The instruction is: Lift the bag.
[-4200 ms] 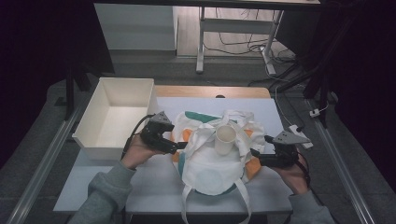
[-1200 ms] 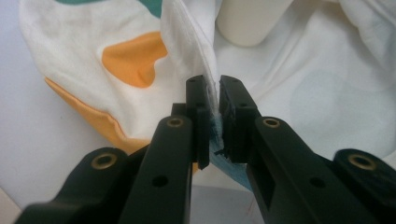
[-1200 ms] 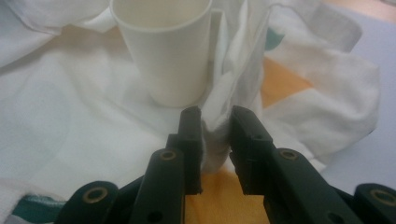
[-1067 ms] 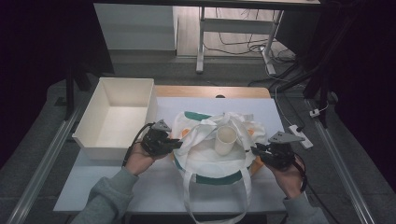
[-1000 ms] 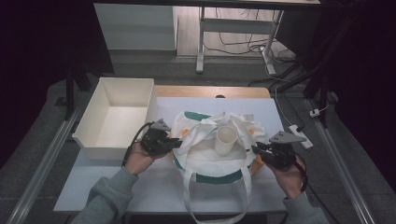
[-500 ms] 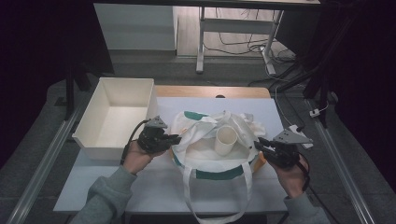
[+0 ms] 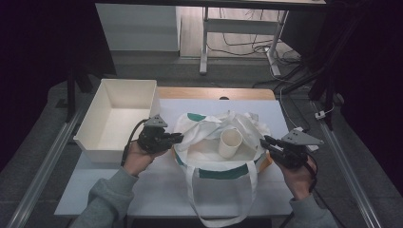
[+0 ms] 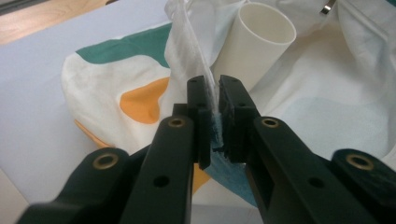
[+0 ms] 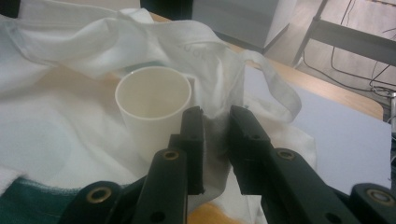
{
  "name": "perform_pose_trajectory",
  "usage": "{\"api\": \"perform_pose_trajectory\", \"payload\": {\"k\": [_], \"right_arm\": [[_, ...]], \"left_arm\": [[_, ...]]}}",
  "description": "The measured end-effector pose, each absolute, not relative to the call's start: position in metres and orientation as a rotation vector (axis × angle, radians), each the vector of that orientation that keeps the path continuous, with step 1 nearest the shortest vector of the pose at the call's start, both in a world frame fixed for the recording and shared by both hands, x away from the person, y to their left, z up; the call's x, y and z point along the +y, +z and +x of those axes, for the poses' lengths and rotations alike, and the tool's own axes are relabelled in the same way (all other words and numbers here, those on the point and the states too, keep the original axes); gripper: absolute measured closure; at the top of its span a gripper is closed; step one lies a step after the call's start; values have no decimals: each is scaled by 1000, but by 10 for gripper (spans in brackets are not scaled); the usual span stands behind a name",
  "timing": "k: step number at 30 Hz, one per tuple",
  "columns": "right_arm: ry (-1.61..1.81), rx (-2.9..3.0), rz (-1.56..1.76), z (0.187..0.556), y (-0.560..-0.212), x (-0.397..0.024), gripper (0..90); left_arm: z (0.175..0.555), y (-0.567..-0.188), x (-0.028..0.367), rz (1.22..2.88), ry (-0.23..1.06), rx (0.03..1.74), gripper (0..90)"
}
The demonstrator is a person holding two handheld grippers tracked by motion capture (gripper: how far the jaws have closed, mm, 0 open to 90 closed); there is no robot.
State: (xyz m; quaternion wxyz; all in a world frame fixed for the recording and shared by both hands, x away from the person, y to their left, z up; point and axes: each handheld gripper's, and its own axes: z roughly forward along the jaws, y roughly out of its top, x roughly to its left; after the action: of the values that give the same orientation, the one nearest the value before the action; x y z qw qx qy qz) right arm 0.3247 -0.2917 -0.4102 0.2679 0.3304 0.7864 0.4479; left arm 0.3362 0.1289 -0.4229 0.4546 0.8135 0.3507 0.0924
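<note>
1. Two grippers hold the mouth of the cloth bag (image 7: 219, 156) apart on the white table (image 7: 157, 190): the left gripper (image 7: 177, 138) is clamped on the bag's left rim, the right gripper (image 7: 264, 141) on its right rim. In the left gripper view the jaws pinch a thin fold of rim (image 8: 205, 93); in the right gripper view the cloth (image 9: 215, 122) sits bunched between jaws that have just been closing and now press on it.
2. Keep both pinches firm and pull outward evenly, so the mouth forms a wide, taut oval instead of sagging over the contents.
3. Mind the paper cup (image 7: 230, 142), which stands upright inside the bag, nearer the right side. It is just beside the right jaws, so a jerk on that rim could tip it.
4. Lift the rims only slightly; a high pull would likely drag the bag's floor and topple the cup.
5. Watch the handle loops (image 7: 223, 199) trailing toward the person; keep them out of the opening.
6. Leave the white tray (image 7: 114, 118) at the left alone; it lies just beside the left hand (image 7: 138, 159), so keep that elbow steady.
</note>
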Motion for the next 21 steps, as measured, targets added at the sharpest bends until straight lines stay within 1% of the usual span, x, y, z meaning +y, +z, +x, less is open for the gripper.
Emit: {"api": "perform_pose_trajectory", "payload": {"k": [9,21], "right_arm": [[1249,2079,867,331,-390,-294,770],[1288,1961,817,342,-347,-292,776]], "left_arm": [[341,-405,135,1947,259,859,829],[349,-368,150,1831,347,848,836]]}}
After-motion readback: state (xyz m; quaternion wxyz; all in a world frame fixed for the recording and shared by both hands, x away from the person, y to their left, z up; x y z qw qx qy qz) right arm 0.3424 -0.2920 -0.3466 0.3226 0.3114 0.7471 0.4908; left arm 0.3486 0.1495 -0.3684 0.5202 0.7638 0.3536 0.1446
